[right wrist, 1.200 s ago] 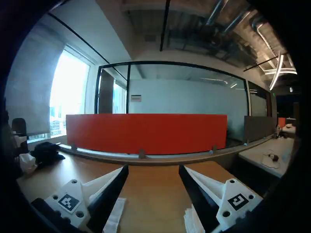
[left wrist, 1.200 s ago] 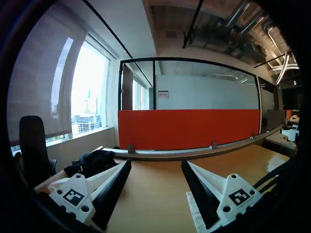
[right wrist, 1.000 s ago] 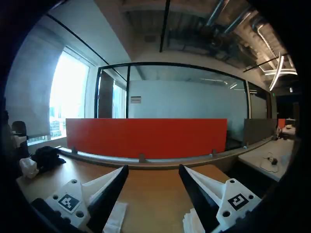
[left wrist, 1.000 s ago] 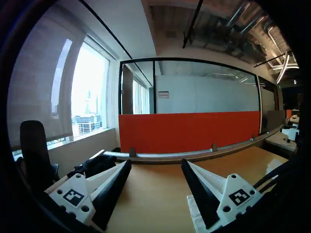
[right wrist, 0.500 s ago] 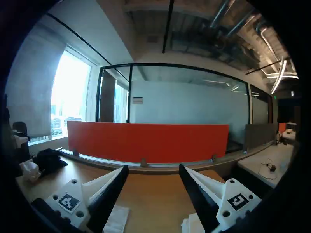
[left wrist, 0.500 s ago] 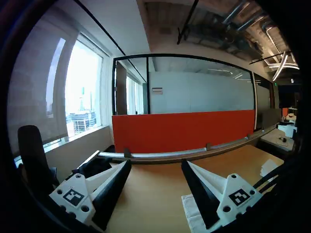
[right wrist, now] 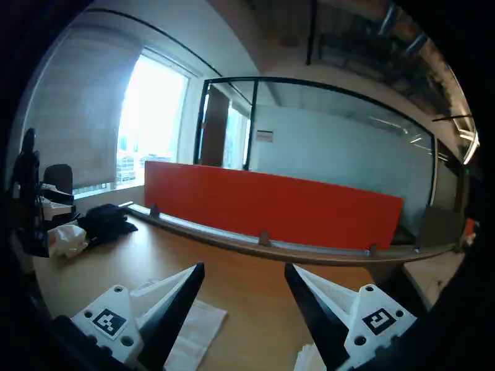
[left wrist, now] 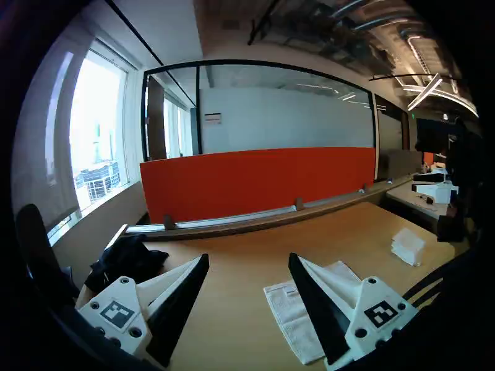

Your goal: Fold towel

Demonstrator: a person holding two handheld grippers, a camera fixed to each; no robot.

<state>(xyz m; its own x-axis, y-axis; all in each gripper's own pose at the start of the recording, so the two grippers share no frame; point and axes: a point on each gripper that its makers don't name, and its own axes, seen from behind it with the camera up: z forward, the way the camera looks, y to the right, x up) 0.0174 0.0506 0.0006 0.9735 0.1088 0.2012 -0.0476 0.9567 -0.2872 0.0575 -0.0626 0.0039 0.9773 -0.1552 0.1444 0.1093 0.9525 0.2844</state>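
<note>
Left gripper view: left gripper [left wrist: 247, 256] is spread wide, nothing between the jaws (black wedge fingers [left wrist: 179, 297] on white plastic bodies, each with a square black-and-white marker). Towel [left wrist: 286, 312] is white, thin and flat on the wooden desk [left wrist: 241, 247], low right, partly under the right-hand finger. It has a small printed patch near its far edge, too small to read. A stack of folded white cloths [left wrist: 408, 246] sits farther right, well apart. A crumpled black cloth [left wrist: 127, 260] lies far left. An orange divider panel [left wrist: 260, 179] runs along the desk's back edge, glass wall behind. The small sign [left wrist: 213, 117] on the glass is unreadable.

Right gripper view: right gripper [right wrist: 244, 266] also gapes, gripping nothing, with the same marked fingers. A flat white towel corner shows just beside the left-hand finger at the bottom. Another bit of white cloth [right wrist: 306, 358] sits by the right-hand finger; can't tell if it's the same piece. The black cloth and a crumpled white wad [right wrist: 65, 238] are at far left.
</note>
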